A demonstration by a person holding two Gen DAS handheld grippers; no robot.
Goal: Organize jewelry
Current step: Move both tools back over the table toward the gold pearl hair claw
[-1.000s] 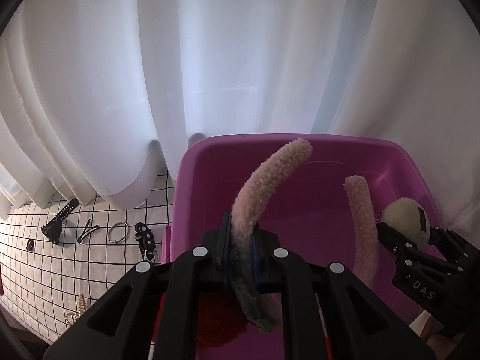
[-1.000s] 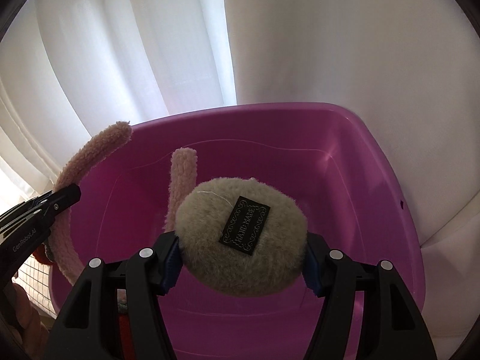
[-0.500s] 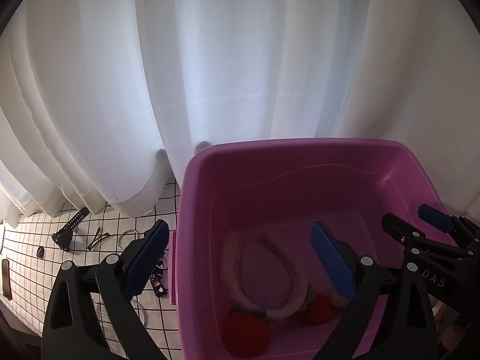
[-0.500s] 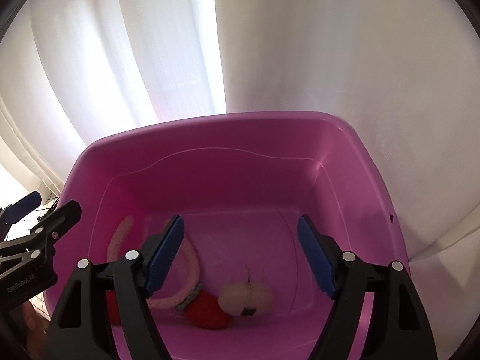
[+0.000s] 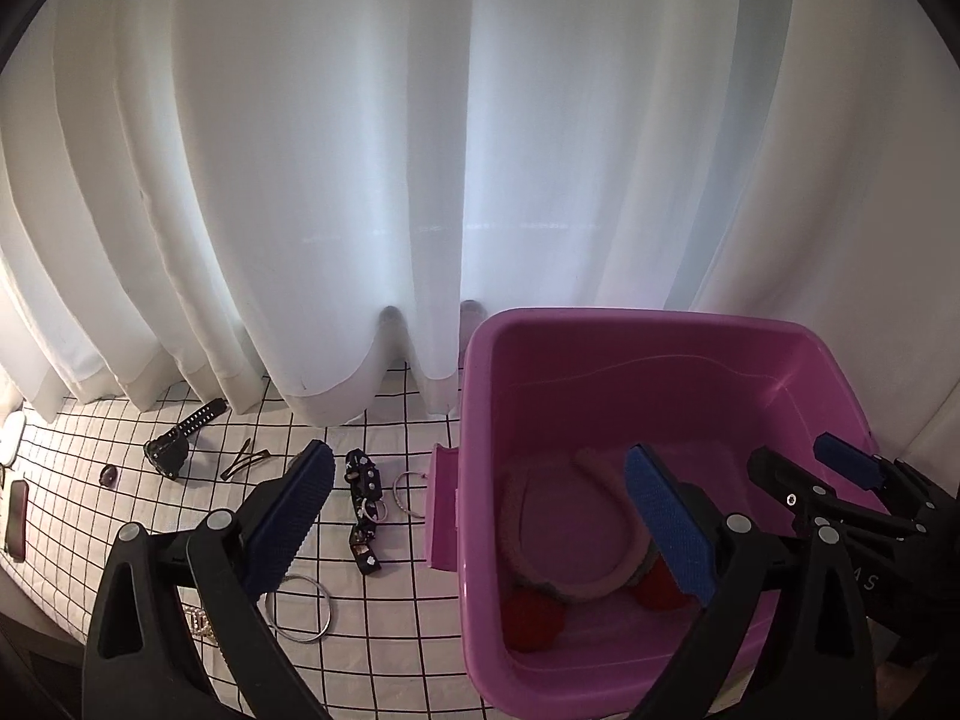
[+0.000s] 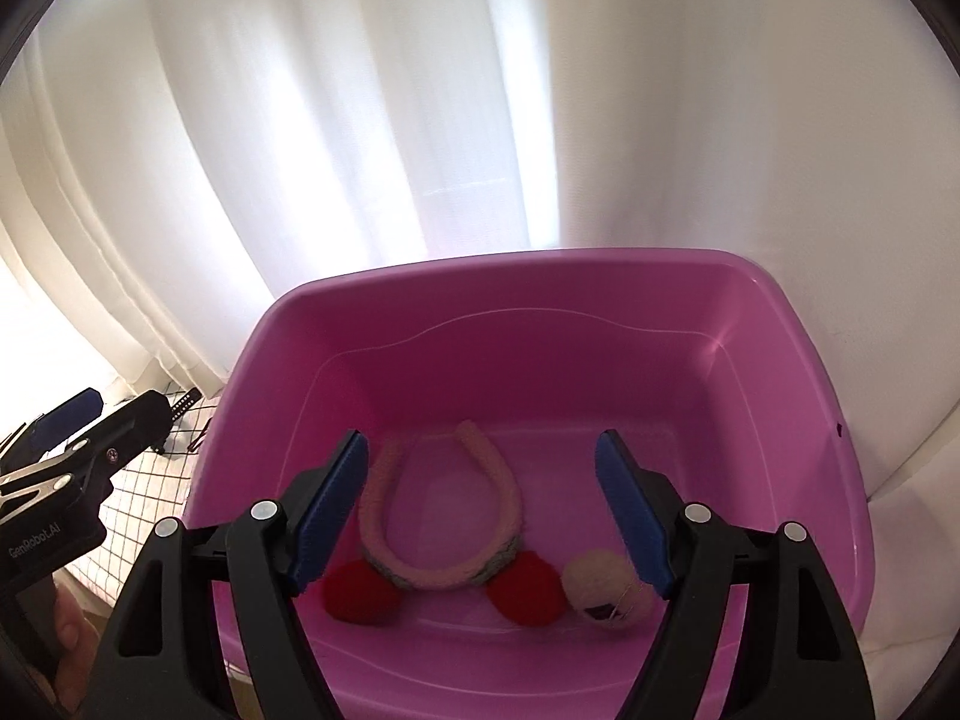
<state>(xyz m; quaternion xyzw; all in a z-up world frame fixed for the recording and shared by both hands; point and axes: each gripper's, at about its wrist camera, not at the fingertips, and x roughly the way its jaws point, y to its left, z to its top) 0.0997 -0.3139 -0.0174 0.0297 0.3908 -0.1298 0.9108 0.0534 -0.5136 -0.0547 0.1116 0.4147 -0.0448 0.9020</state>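
Left to right: small jewelry pieces, among them a black strap (image 5: 363,510) and a metal bangle (image 5: 298,609), lie on the gridded cloth (image 5: 390,420). The left gripper (image 5: 477,519) hovers above the tub's left rim, tilted downward, its blue pads (image 5: 288,516) wide apart and empty. The pink tub (image 6: 540,282) holds a fuzzy pink headband (image 6: 438,516) with two red pompoms (image 6: 360,591) and a cream pompom (image 6: 606,591) just beside them. The right gripper (image 6: 480,513) is poised over the tub interior, fingers spread, gripping nothing.
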